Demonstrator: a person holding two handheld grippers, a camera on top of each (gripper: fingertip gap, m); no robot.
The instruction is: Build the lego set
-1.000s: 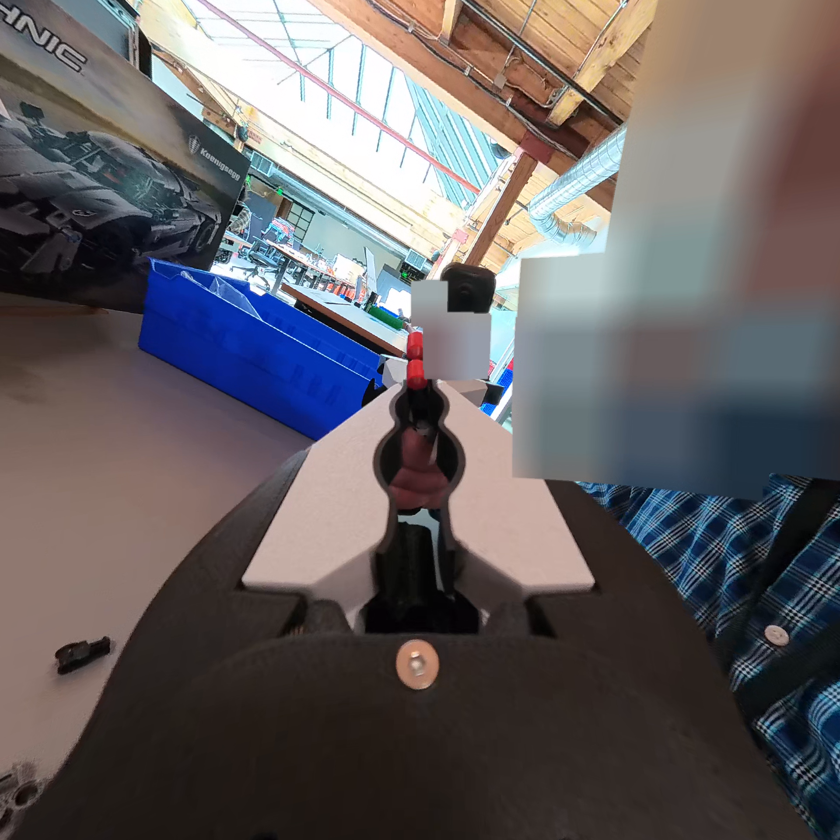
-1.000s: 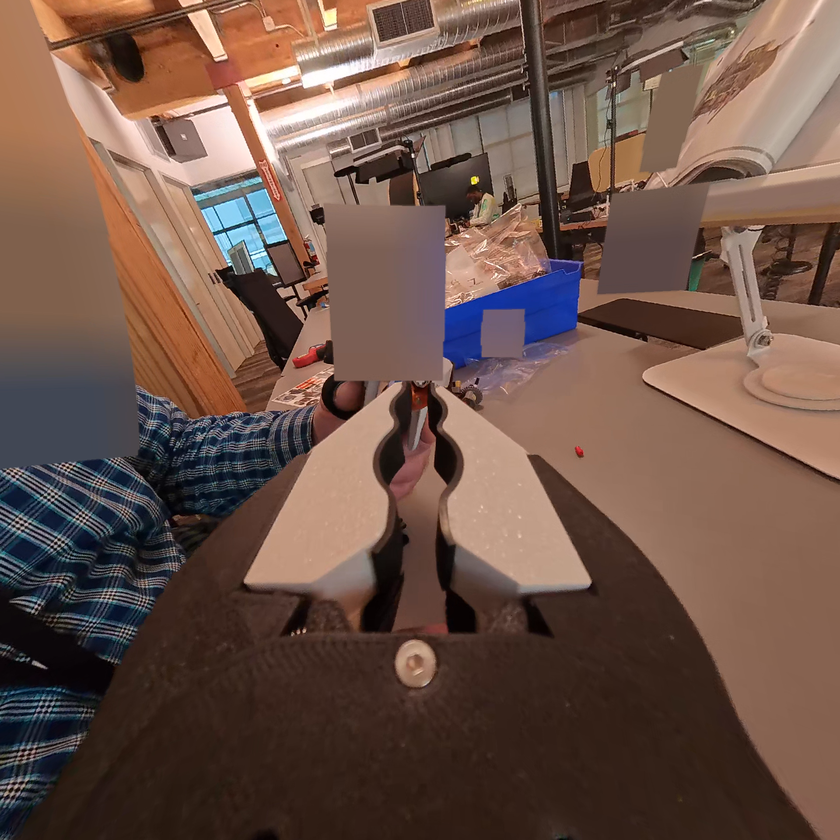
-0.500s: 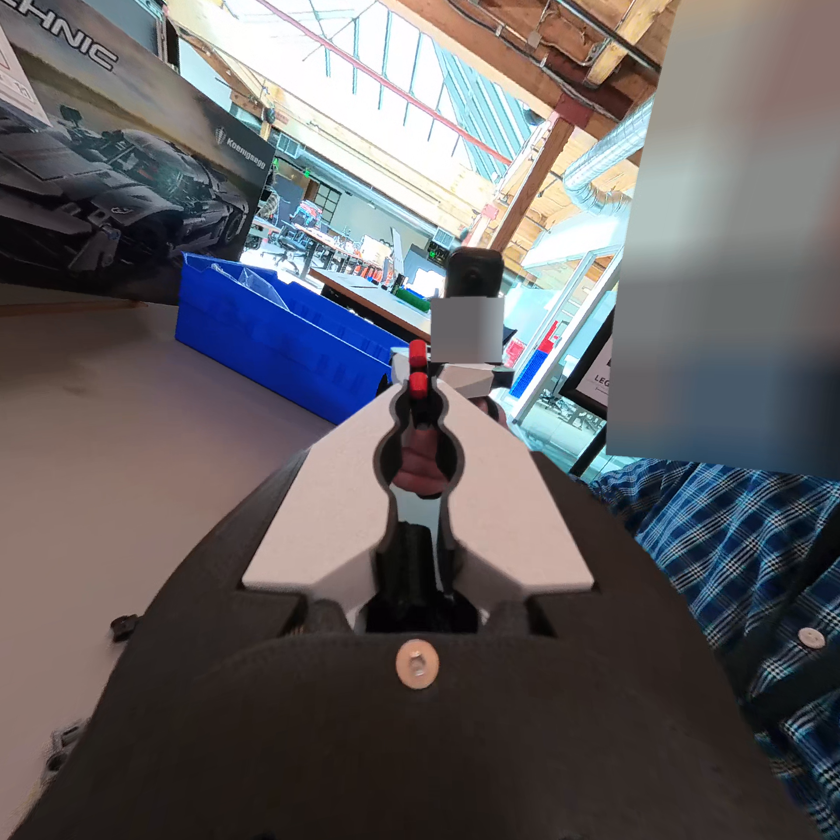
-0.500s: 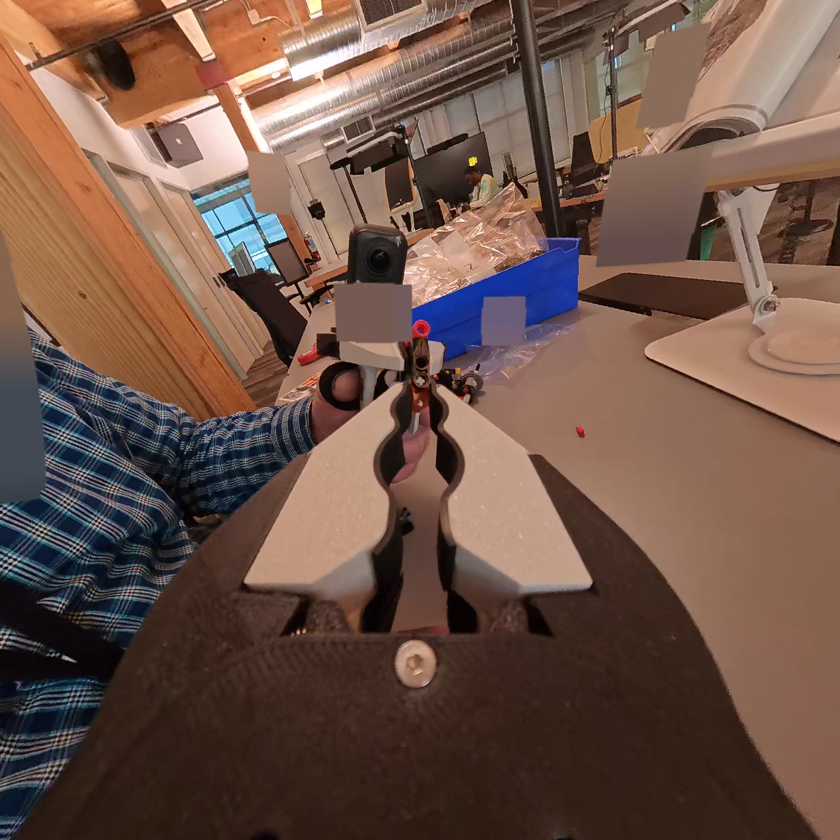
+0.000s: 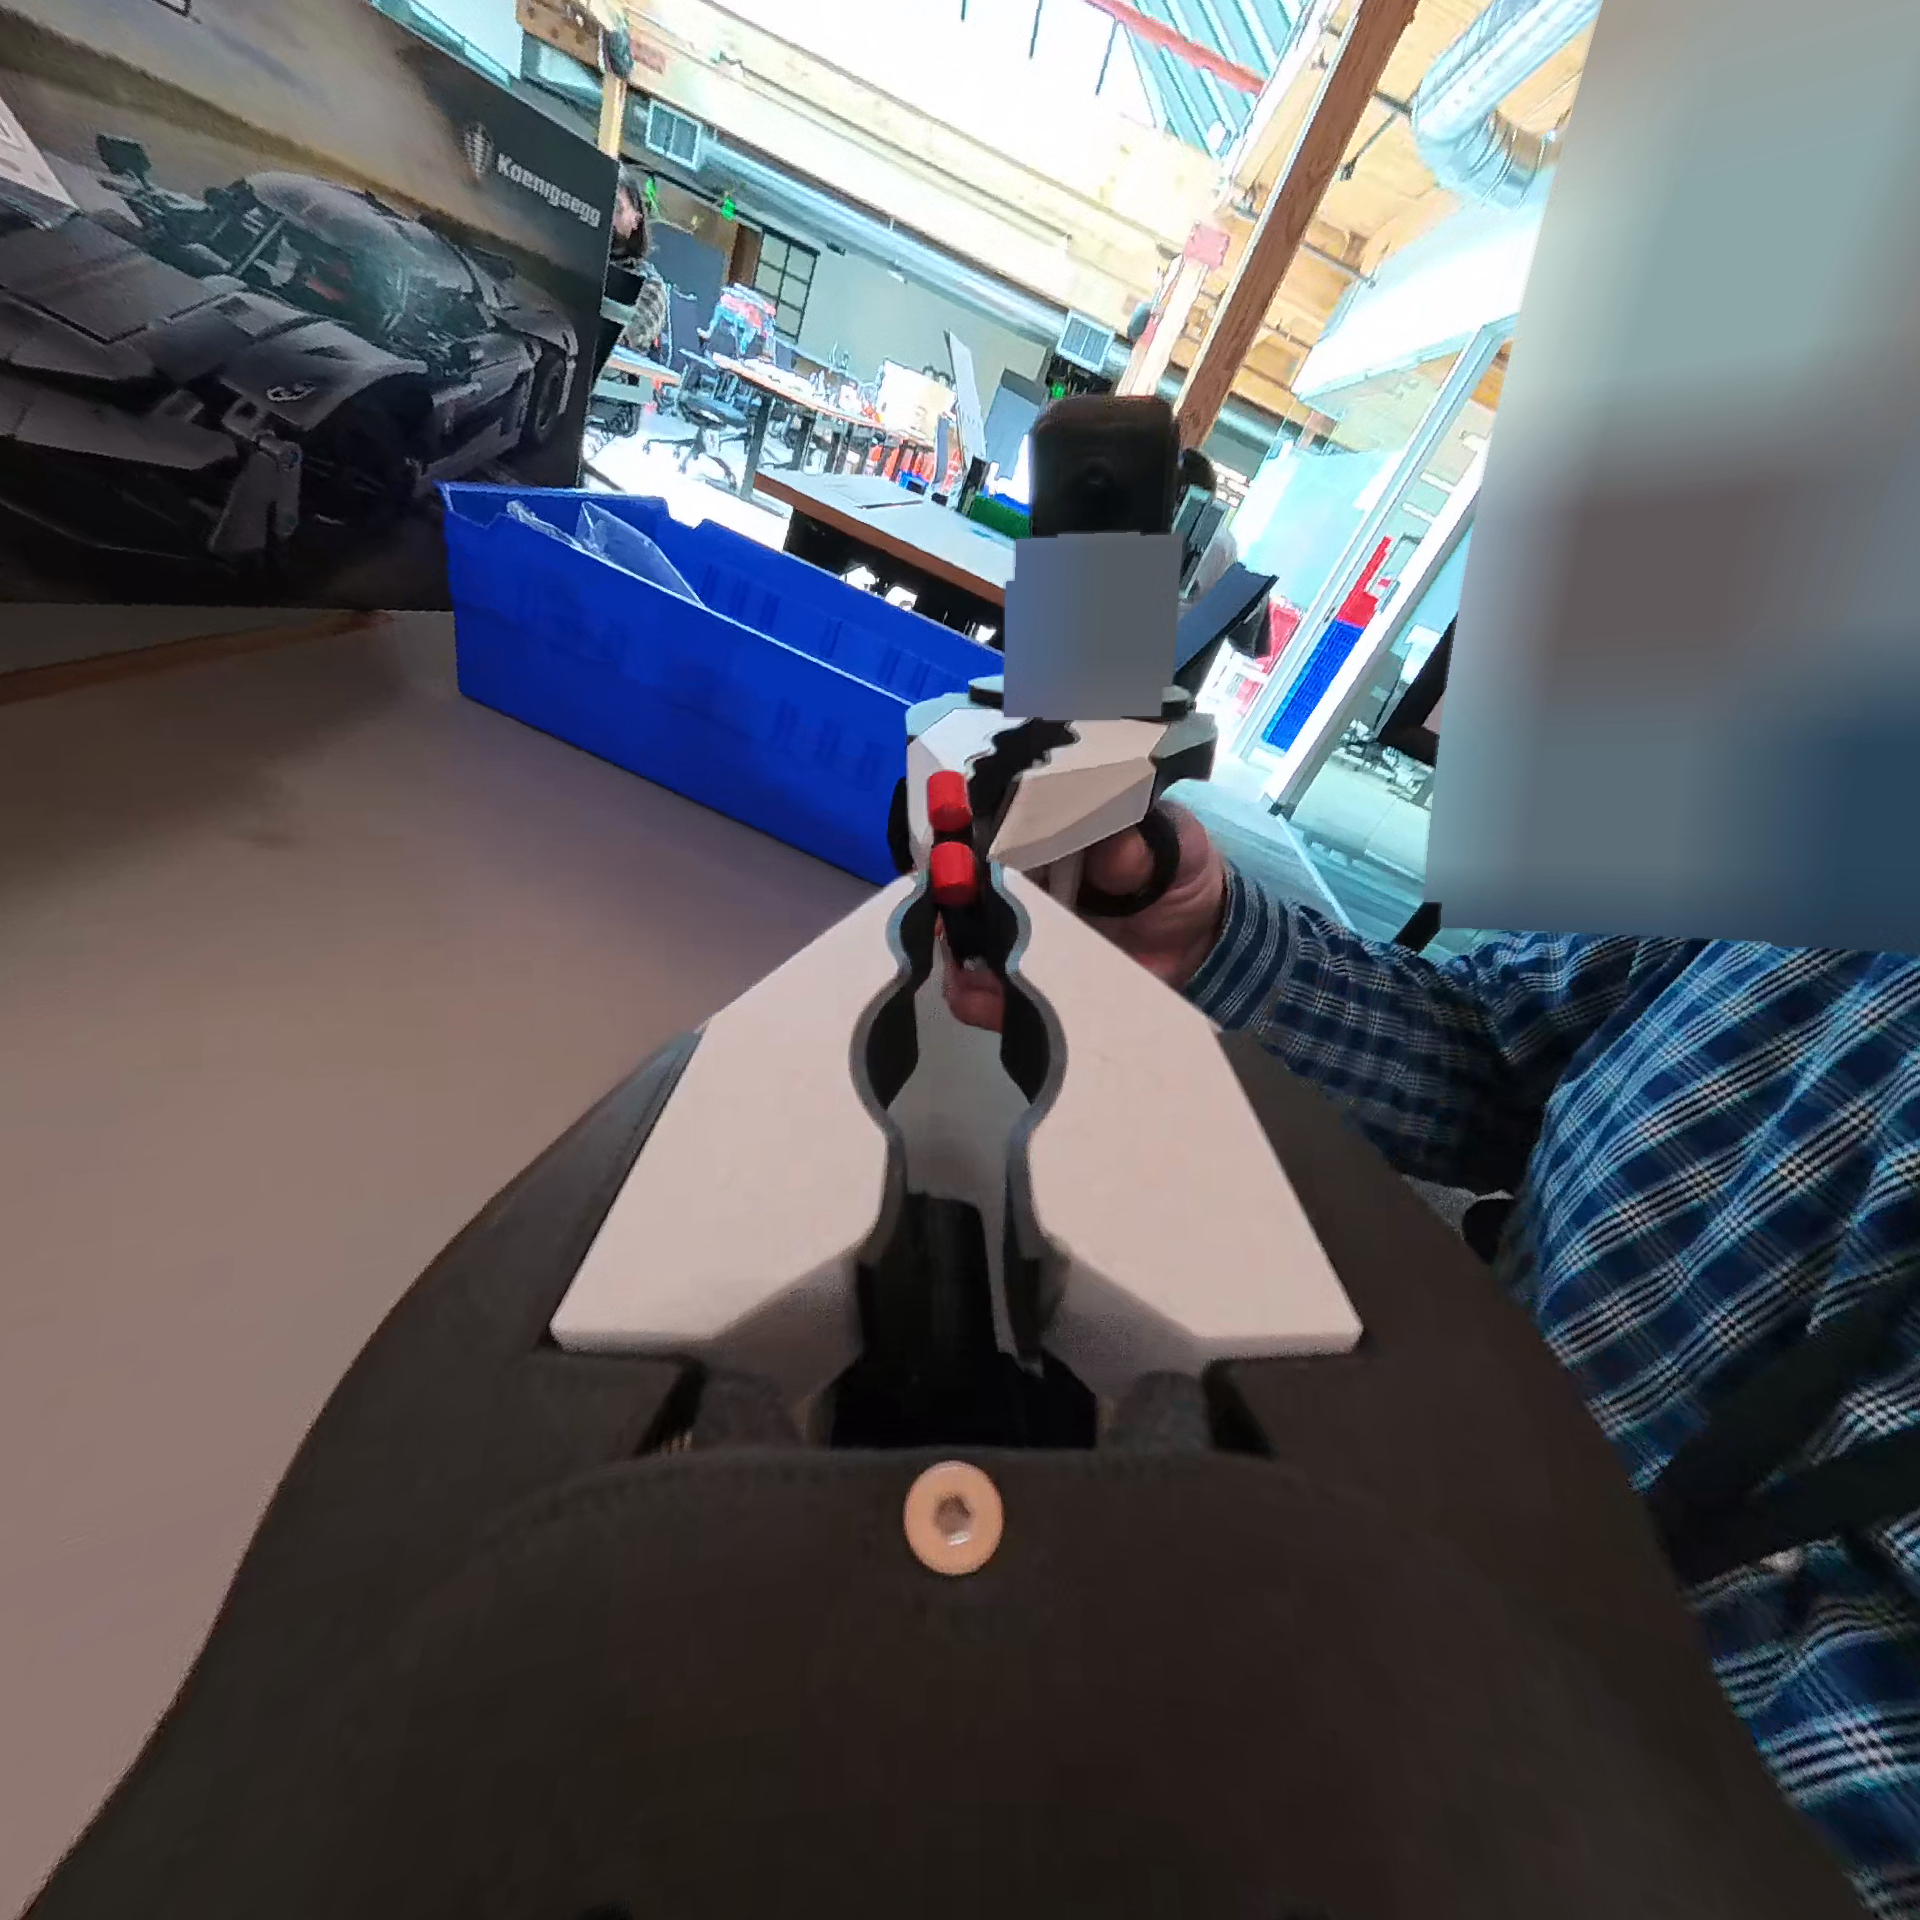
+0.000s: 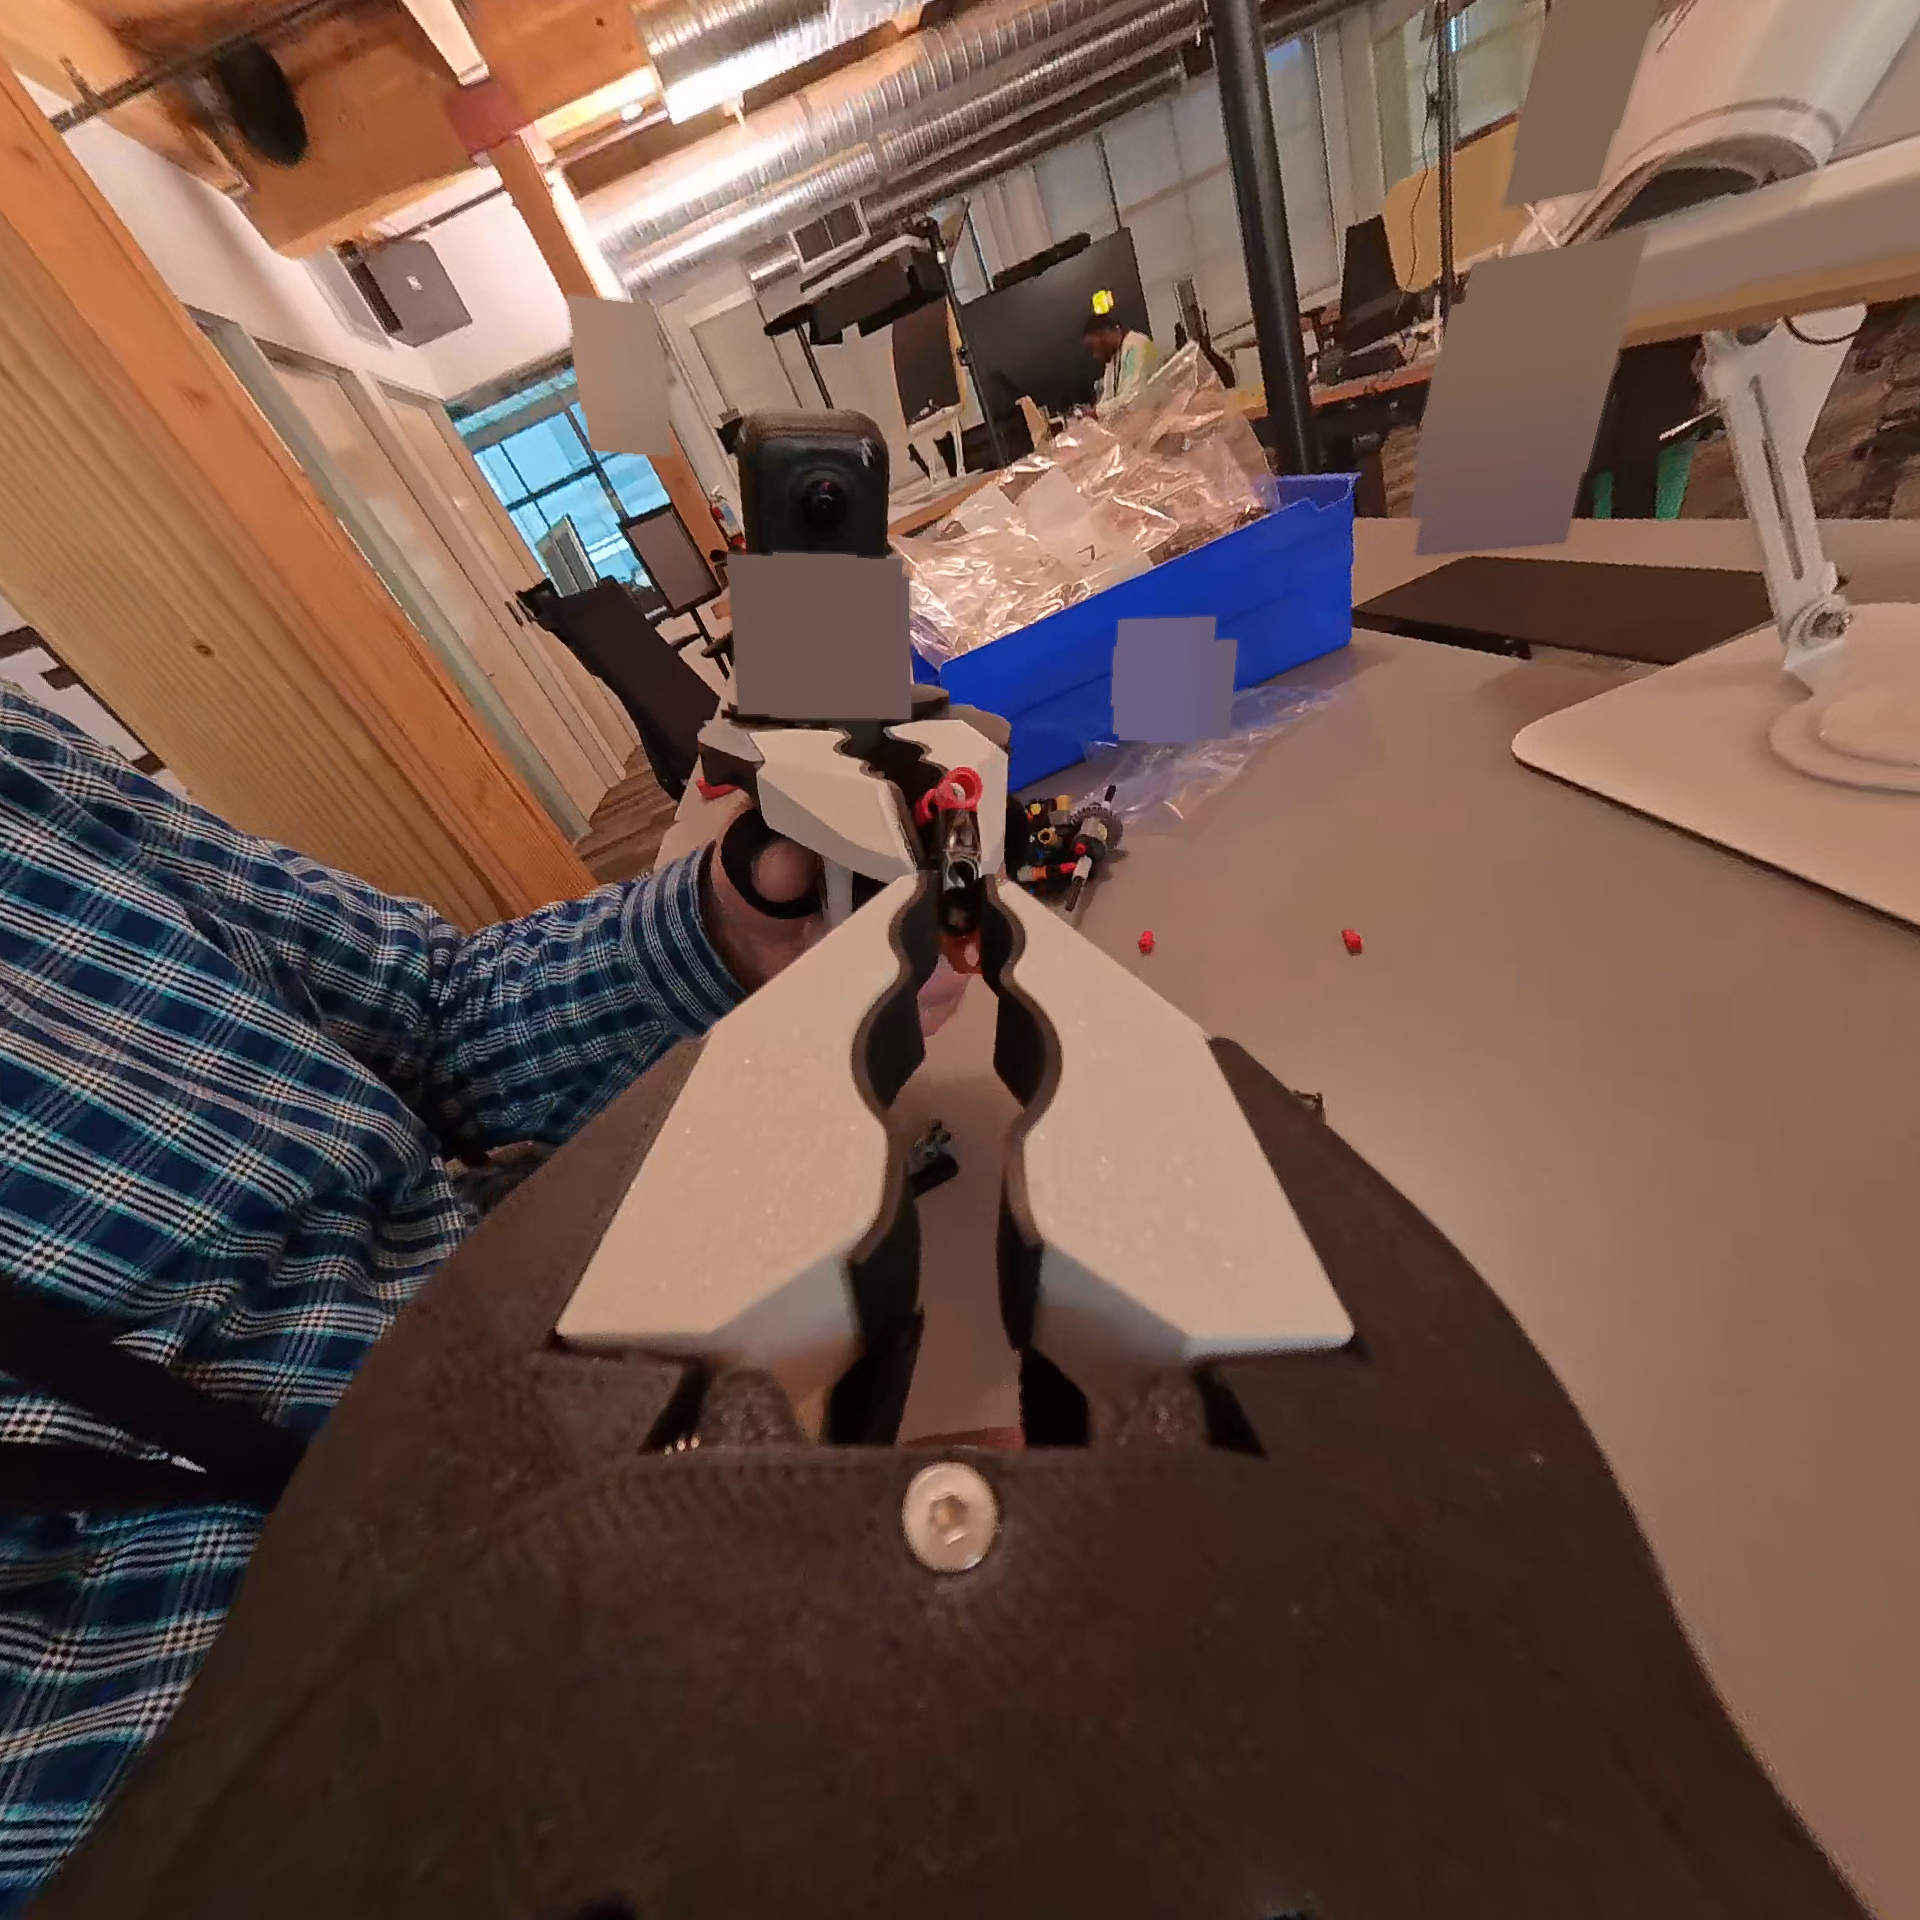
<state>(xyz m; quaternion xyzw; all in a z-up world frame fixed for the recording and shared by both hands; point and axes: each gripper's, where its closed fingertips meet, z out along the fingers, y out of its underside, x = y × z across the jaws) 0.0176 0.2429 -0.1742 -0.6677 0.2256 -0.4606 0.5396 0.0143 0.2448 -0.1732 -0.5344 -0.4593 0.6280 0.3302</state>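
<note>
Here, the left gripper is pinching a slim black lego piece with two red pegs at its tips, standing nearly upright. The right gripper is clamping the same piece from the opposite side, above the grey bench. Farther off, loose lego parts and a blue bin are sitting in an open workshop.

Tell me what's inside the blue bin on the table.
The blue bin holds a heap of clear plastic bags rising above its rim. What lies beneath them is hidden by the crinkled plastic and the bin wall.
</note>
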